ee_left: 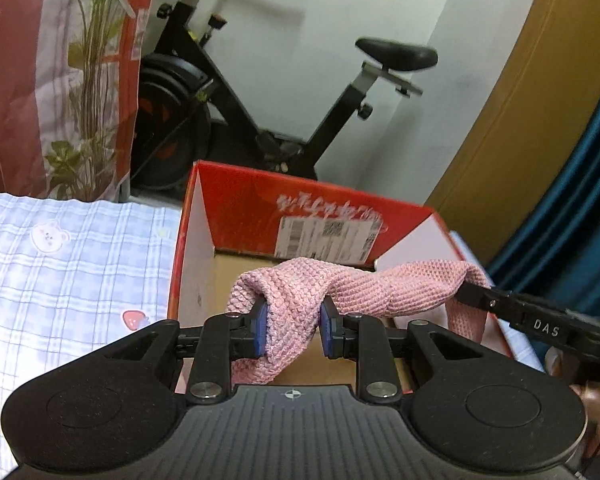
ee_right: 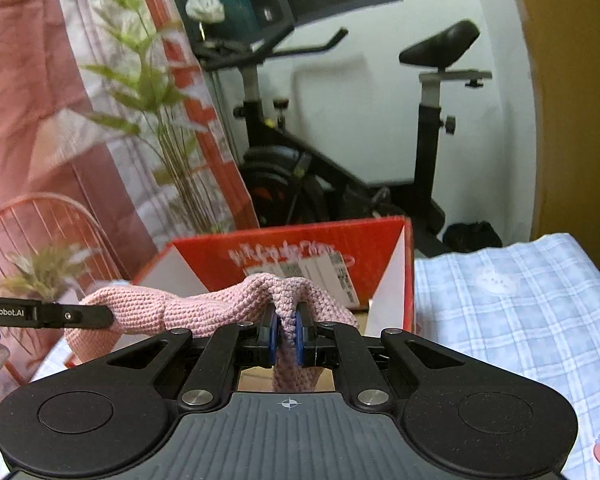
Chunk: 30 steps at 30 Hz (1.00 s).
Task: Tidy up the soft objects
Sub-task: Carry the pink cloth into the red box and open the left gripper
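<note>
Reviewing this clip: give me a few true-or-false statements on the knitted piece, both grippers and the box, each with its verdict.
1. Both grippers clamp the same pink knitted cloth. True: left gripper and right gripper each pinch it.
2. The cloth lies flat on the checked bedsheet. False: it hangs stretched between the grippers.
3. The open red cardboard box sits right beyond the cloth. True.
4. The box is full of folded clothes. False: its visible floor is bare cardboard.
5. A black exercise bike stands behind the box. True.
</note>
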Tool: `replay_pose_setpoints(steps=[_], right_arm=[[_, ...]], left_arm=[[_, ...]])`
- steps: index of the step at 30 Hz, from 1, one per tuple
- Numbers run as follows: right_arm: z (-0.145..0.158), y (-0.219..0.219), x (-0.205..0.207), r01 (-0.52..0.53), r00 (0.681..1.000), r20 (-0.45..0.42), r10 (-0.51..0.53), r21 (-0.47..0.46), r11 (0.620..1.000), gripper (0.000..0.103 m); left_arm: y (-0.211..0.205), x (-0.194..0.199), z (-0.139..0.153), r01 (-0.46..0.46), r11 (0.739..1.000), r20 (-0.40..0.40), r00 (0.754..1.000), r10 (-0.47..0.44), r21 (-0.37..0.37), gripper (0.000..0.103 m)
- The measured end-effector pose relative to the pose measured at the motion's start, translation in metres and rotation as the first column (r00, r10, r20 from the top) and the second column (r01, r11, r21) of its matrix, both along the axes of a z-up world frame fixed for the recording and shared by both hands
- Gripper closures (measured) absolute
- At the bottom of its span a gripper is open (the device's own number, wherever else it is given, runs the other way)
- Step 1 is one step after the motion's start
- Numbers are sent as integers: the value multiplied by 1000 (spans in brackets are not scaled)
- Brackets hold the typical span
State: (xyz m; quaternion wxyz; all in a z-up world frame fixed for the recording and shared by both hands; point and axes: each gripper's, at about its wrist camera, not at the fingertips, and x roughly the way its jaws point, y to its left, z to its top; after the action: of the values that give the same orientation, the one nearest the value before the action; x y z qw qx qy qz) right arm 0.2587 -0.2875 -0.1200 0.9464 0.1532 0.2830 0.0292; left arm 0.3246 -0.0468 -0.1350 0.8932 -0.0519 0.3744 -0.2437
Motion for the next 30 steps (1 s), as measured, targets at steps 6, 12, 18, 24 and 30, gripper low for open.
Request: replay_pose_setpoints(steps=[6, 12, 18, 24, 30], right_arm=[[-15, -1, 9, 8, 998, -59, -8, -7, 1000, 88], [-15, 0, 1, 5, 998, -65, -7, -30, 1000, 72], [-3, 7, -14, -15, 999, -45, 13, -28, 1000, 71], [7, 22, -41, -31, 999, -23, 31, -4, 1000, 71], [10, 38, -69, -40, 999, -8, 40, 13, 999, 71]], left_arm=[[-5, 2, -4, 24, 999, -11, 1000, -23, 35, 55], [-6, -2, 1, 17, 999, 3, 1000, -17, 44, 42], [-3, -18, 16, 31, 999, 32, 999, -32, 44, 40], [9, -38, 28, 9, 999, 59, 998, -12, 39, 39], [16, -63, 25, 2, 1000, 31, 1000, -1, -4, 39]])
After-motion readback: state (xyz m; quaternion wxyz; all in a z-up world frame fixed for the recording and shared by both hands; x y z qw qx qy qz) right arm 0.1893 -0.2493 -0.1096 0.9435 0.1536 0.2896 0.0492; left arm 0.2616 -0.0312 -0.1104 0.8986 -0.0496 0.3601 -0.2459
